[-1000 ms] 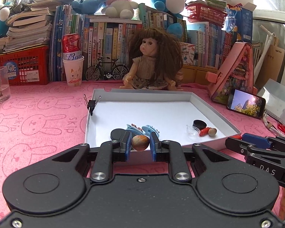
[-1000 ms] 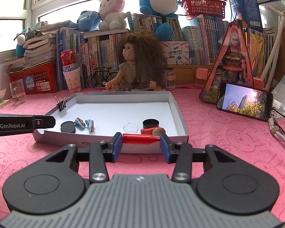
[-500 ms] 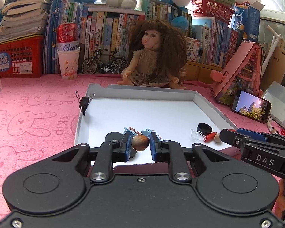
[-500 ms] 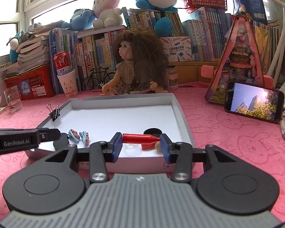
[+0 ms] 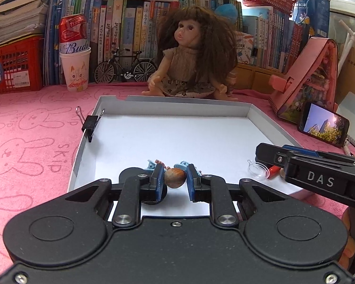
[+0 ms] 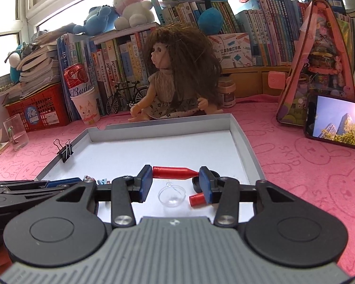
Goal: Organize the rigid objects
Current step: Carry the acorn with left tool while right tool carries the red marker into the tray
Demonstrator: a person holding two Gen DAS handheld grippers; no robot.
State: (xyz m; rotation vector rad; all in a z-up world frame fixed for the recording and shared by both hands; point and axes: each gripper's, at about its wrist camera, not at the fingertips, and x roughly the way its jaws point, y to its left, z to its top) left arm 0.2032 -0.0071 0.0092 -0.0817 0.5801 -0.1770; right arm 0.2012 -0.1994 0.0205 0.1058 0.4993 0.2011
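The left tongs point(image 5: 175, 179) are clenched on a small brown nut-like ball point(image 5: 175, 177), held over the near end of the white tray point(image 5: 87, 151). Just beyond them lie blue clips point(image 5: 151, 164) and a black disc point(image 5: 127, 177). The right tongs point(image 6: 175, 182) grasp a red cone-tipped stick point(image 6: 175, 172) crosswise above a clear dome point(image 6: 172, 196) in the same tray.

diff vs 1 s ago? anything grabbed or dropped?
Both claws moved forward over the tray; its near edge has passed under them. Nothing grabbed or released: the left claw still clamps the brown ball, the right claw still holds the red stick crosswise. Items lying in the tray, doll and phone unchanged.
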